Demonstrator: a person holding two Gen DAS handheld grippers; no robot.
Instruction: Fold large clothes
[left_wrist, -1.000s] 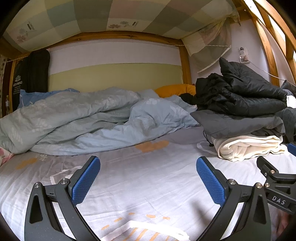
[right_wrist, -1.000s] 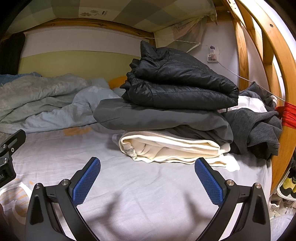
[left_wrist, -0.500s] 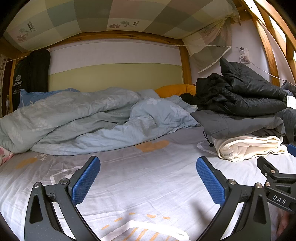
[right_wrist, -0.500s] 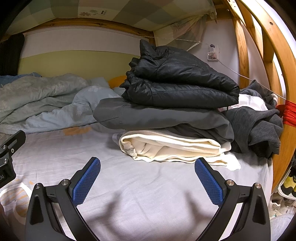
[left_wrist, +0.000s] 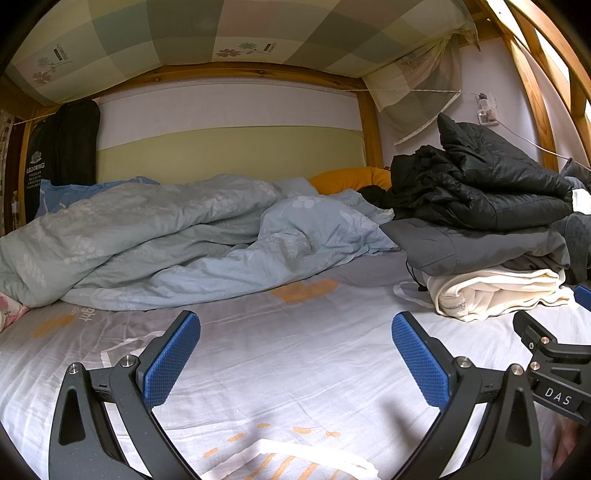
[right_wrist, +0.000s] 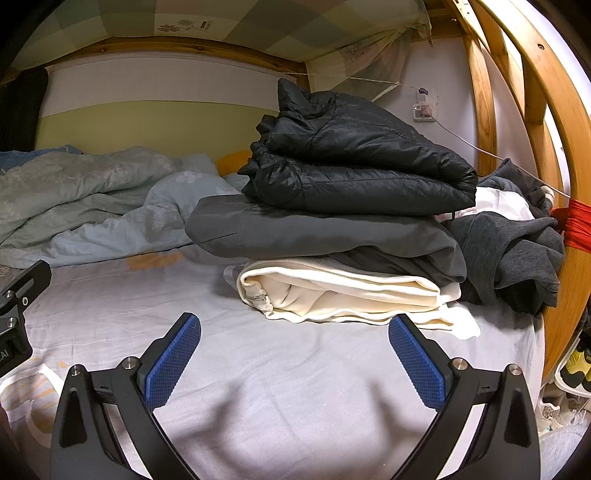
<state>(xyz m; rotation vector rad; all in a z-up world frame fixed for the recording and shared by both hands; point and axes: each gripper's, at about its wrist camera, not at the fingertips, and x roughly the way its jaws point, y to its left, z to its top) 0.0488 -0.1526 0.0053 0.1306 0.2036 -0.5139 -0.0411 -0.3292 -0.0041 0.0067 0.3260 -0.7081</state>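
Here, three folded garments form one stack at the far right of the bed: a cream garment (right_wrist: 343, 295) at the bottom, a grey garment (right_wrist: 317, 230) on it, and a black puffer jacket (right_wrist: 354, 166) on top. One unfolded dark grey sweater (right_wrist: 513, 251) slumps just right of the stack, against the wooden bed frame (right_wrist: 565, 280). The right gripper (right_wrist: 293, 360) hangs above the pale bedsheet (right_wrist: 280, 387) with its two blue pads wide apart, holding nothing. The left gripper (left_wrist: 295, 360) is likewise spread and empty. One rumpled light blue duvet (left_wrist: 177, 236) lies far left, with a yellow pillow (left_wrist: 351, 179) behind it.
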